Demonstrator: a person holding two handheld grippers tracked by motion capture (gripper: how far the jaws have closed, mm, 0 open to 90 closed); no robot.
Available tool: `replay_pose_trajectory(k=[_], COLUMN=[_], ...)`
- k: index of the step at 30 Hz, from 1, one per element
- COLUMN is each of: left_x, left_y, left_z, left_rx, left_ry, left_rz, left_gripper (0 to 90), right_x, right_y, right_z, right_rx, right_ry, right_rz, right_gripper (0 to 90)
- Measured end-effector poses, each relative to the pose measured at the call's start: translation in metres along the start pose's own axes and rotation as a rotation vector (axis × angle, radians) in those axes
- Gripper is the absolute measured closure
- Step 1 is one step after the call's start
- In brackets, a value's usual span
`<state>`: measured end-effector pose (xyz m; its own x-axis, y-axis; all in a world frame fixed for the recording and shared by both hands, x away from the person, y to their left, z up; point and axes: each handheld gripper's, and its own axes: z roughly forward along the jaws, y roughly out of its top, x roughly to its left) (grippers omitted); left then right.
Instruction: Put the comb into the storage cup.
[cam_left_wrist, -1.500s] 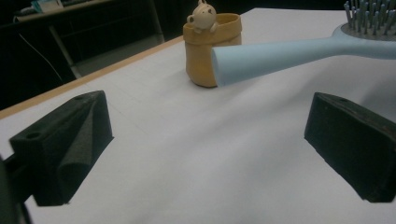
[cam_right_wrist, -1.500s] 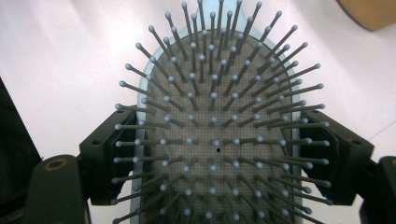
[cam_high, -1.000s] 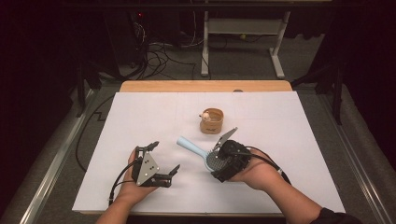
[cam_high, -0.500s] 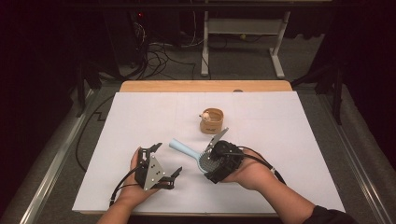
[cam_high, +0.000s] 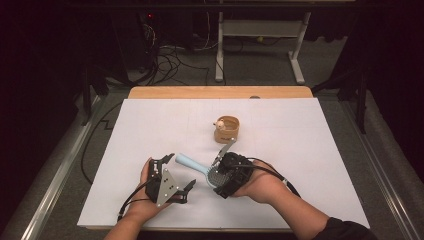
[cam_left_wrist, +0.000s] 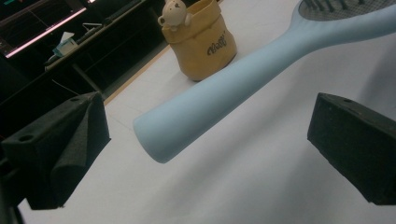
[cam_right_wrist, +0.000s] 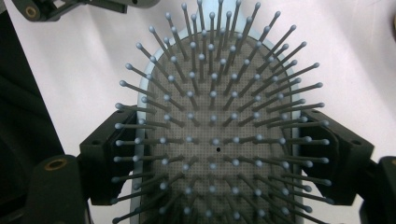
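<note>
My right gripper (cam_high: 226, 176) clamps the blue hairbrush (cam_high: 200, 170) by its head, just nearer me than the tan pouch (cam_high: 227, 129); my left gripper (cam_high: 172, 172) gapes wide around its handle, not touching

My two black fingers (cam_right_wrist: 100, 158) clamp the sides of the pale blue hairbrush head (cam_right_wrist: 217, 140), its grey bristles pointing up at me, white desk (cam_right_wrist: 355, 56) beyond my fingertips.
</note>
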<state>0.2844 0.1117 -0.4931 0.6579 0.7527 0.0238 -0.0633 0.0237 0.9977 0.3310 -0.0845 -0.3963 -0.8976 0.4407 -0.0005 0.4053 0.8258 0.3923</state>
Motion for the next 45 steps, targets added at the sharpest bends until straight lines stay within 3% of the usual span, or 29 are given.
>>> replay_pose_trajectory(k=[10, 19, 22, 28, 31, 41, 45], left_x=[-0.004, -0.006, -0.006, -0.002, -0.003, -0.005, -0.007], left_y=[0.0, -0.004, -0.008, -0.009, -0.013, -0.019, -0.021], left_z=[0.002, 0.003, 0.004, 0.005, 0.005, 0.005, 0.005], left_rx=[0.003, 0.03, 0.048, 0.049, 0.07, 0.087, 0.081], left_ry=[0.0, 0.004, 0.022, 0.076, 0.076, 0.076, 0.068], left_rz=[0.03, 0.135, 0.22, 0.302, 0.349, 0.416, 0.417], left_gripper=[1.1, 3.3, 3.9, 5.2, 6.0, 8.3, 9.4], right_x=[0.003, 0.001, 0.001, 0.0, 0.001, 0.002, 0.004], right_y=[0.008, 0.013, 0.014, 0.015, 0.016, 0.022, 0.027], right_z=[0.004, 0.006, 0.007, 0.007, 0.008, 0.014, 0.016], right_rx=[0.017, 0.011, 0.013, 0.002, 0.007, 0.006, 0.006], right_ry=[0.001, -0.001, -0.003, -0.001, -0.003, 0.009, 0.008], right_rz=[-0.015, -0.016, -0.015, -0.015, -0.015, -0.036, -0.054], right_gripper=[20.7, 20.6, 20.6, 20.6, 20.6, 20.6, 20.6])
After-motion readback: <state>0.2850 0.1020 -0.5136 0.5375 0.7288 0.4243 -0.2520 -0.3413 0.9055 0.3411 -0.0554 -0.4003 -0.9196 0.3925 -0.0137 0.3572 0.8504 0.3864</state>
